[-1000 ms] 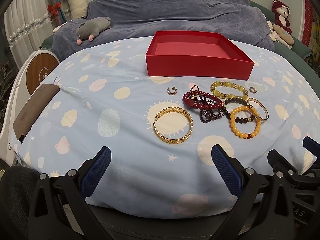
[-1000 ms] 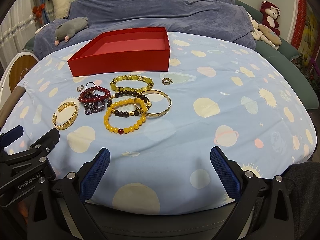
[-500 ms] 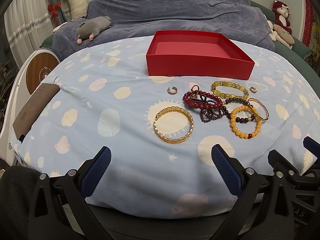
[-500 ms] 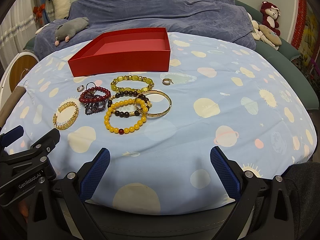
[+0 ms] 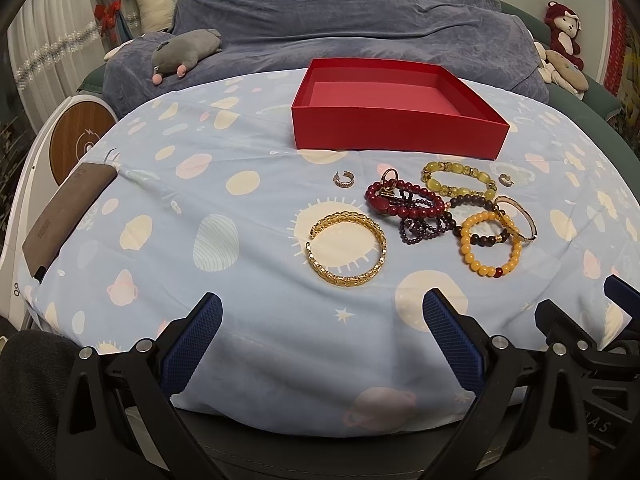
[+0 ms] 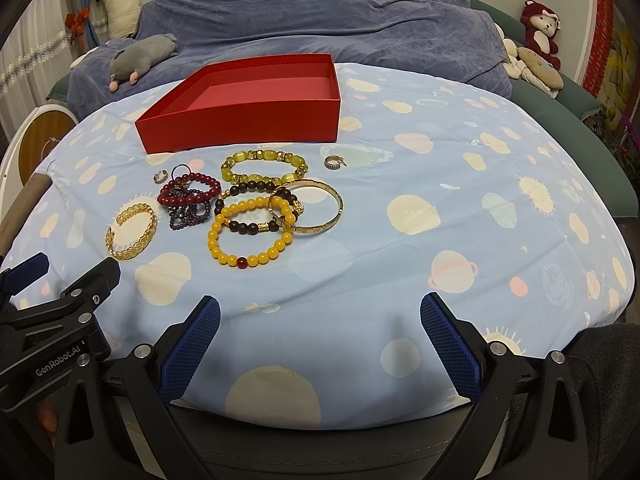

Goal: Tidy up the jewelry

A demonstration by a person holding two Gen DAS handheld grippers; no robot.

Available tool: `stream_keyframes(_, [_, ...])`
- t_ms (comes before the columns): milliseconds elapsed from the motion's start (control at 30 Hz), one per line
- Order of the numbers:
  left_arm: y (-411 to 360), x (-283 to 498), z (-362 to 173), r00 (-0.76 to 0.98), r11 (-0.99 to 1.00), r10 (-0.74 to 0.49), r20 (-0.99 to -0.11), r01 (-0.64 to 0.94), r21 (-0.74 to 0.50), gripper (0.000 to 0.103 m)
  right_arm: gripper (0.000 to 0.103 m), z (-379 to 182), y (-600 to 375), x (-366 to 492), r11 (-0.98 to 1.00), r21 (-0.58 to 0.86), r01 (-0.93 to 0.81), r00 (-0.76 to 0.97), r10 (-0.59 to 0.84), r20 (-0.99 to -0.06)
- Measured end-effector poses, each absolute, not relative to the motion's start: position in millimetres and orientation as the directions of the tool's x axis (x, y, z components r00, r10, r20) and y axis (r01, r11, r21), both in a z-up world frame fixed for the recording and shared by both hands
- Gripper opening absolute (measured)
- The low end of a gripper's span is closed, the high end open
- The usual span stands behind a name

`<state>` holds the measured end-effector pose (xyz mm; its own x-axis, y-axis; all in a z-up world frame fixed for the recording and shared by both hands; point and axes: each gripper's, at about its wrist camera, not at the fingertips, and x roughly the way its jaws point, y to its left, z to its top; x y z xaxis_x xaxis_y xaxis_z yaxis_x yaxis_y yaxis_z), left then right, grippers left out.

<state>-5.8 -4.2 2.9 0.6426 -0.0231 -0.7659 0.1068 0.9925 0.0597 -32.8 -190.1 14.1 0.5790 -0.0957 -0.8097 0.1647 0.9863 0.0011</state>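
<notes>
A surface draped in a pale blue planet-print cloth (image 5: 240,280) is seen from both wrist views, with a blue-covered sofa and soft toys behind it. Toward the far side a shallow red box (image 5: 400,132) is set, lidless and showing nothing inside; it is judged to be the intended home for the jewelry, none of which has been put in yet. Just in front of the box, the pieces are laid in a loose cluster, several overlapping: a yellow bead bracelet (image 6: 250,236), a plain gold bangle (image 6: 320,210), a woven gold cuff (image 5: 346,250) lying slightly apart, a dark red bead bracelet (image 5: 404,202), a green-yellow bead bracelet (image 6: 264,168). Two small rings (image 5: 344,179) (image 6: 333,162) are placed apart at the cluster's edges. The left gripper (image 5: 320,344) and right gripper (image 6: 320,340) are held low at the near edge, jaws spread wide and grasping nothing, presumably poised for a first pick.
</notes>
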Motion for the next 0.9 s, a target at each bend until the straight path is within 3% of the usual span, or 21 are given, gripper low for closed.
stream_keyframes(667, [-1,51,-16,0.52,0.993,-0.05,-0.853,0.114,0.011,0.095,0.096,12,-205,-21,0.978,0.02,0.209,0.56,-0.103,-0.822])
stream_keyframes(900, [-9,59,-22,0.487,0.987,-0.067,-0.871,0.161,0.014,0.079,0.096,10,-204,-16,0.98,0.006,0.2,0.542,-0.106,-0.834])
